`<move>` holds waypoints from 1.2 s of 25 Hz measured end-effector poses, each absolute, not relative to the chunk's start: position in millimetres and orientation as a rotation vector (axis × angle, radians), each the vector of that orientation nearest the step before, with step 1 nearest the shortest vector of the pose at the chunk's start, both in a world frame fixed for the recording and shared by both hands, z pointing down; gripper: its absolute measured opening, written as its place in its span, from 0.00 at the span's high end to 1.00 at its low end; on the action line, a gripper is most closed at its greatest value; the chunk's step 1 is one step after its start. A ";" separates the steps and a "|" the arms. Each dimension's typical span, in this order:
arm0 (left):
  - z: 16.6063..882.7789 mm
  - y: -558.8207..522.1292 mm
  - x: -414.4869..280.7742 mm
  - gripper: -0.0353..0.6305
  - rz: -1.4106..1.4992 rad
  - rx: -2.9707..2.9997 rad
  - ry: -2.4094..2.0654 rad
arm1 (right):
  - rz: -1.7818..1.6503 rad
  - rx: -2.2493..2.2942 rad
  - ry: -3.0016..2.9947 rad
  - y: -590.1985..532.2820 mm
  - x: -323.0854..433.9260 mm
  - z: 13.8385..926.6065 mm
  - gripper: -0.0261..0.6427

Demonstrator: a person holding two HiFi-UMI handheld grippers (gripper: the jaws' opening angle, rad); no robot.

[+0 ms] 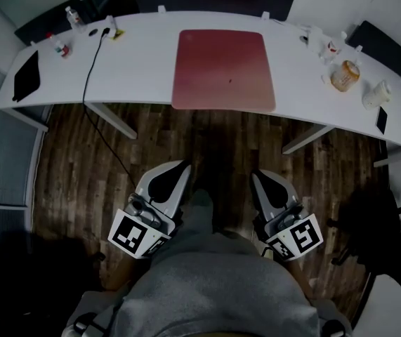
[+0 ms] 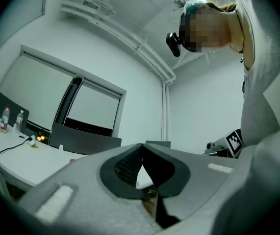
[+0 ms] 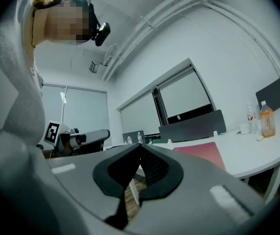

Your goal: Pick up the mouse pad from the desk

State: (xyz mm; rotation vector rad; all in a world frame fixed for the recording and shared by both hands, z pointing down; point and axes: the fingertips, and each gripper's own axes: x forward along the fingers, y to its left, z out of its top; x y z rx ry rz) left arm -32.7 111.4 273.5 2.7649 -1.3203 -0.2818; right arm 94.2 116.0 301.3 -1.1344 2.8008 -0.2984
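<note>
From the head view, the mouse pad (image 1: 221, 69), a red rectangle, lies flat at the middle of the white desk (image 1: 144, 69), its near edge close to the desk's front rim. The left gripper (image 1: 181, 167) and the right gripper (image 1: 257, 176) are held low over the wooden floor (image 1: 214, 135), close to the person's body and well apart from the pad, one on each side of it, with their tips pointing toward the desk. A black cable (image 1: 90, 65) crosses the desk's left part, a dark flat device (image 1: 26, 74) lies near the left end, and an amber bottle (image 1: 345, 76) and a white cup (image 1: 376, 94) sit toward the right end. In the left gripper view the two jaws meet at their tips with nothing between them. The desk stretches away at the left with two small bottles (image 2: 5, 119) on it, and the right gripper's marker cube (image 2: 234, 141) shows at the right. In the right gripper view the jaws likewise touch at the tips and carry nothing. The mouse pad shows ahead and to the right of the jaws, lying on the desk clear of them, and the left gripper shows at the left.
</note>
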 end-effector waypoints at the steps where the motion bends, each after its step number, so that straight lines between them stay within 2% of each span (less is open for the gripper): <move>1: 274.1 108.2 -33.8 0.95 -0.284 2.764 -1.321 | -0.300 -1.128 2.807 112.5 92.8 302.1 0.96; 9: 278.0 62.7 -34.2 0.95 -0.298 2.782 -1.311 | -0.261 -1.140 2.785 69.1 91.9 299.0 0.96; 30: 258.4 -158.3 -58.4 0.95 -0.343 2.824 -1.219 | -0.191 -1.268 2.723 -143.3 93.2 293.1 0.96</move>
